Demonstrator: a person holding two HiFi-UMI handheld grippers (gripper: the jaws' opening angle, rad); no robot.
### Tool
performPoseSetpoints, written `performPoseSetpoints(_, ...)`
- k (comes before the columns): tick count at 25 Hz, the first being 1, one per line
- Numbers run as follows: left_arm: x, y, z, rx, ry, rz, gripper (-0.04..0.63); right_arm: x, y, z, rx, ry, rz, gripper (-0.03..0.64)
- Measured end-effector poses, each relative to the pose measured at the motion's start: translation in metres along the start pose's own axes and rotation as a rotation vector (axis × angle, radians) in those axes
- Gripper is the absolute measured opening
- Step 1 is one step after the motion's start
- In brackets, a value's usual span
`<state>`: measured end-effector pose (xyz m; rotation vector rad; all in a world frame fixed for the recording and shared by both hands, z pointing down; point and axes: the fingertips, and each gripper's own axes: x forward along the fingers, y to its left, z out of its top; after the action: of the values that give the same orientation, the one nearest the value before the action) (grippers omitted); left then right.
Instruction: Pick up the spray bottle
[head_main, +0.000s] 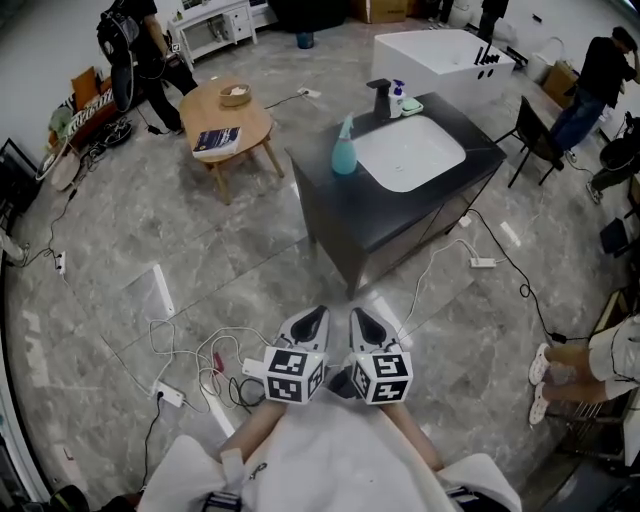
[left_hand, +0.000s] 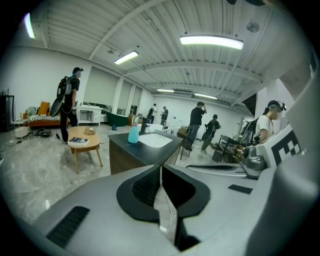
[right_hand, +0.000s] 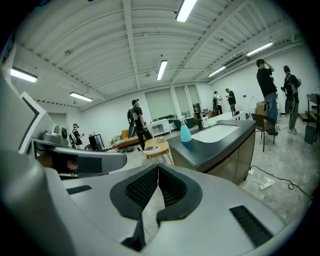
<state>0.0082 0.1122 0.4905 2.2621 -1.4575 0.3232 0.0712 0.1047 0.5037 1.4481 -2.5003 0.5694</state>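
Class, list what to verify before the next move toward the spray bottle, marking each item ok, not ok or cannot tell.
1. Spray bottle upright on the counter: ok.
2. Bottle standing apart from the tap: ok.
3. Left gripper open: not ok, shut, empty.
4. Right gripper open: not ok, shut, empty.
5. Bottle within reach: not ok, both grippers hang over the floor, short of the counter.

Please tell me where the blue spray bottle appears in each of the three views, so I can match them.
Head view: the spray bottle stands above centre on the dark counter, left of the white sink.
Left gripper view: left of centre, far off, left of the sink.
Right gripper view: just right of centre, left of the sink.
Shared landmark: the white sink.
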Motion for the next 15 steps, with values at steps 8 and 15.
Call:
performPoseSetpoints(8,0.042,-0.018,0.014,0.001,-0.013,0.000,0.034,0.013,-0.040,0.013,-0.013,0.001,0.014,0.026)
performPoseSetpoints(15,0.068,-0.025,0.021,-0.010,-0.012,0.005,0.034,0.024,-0.066,0.021,-0.023,0.009,0.018,0.026)
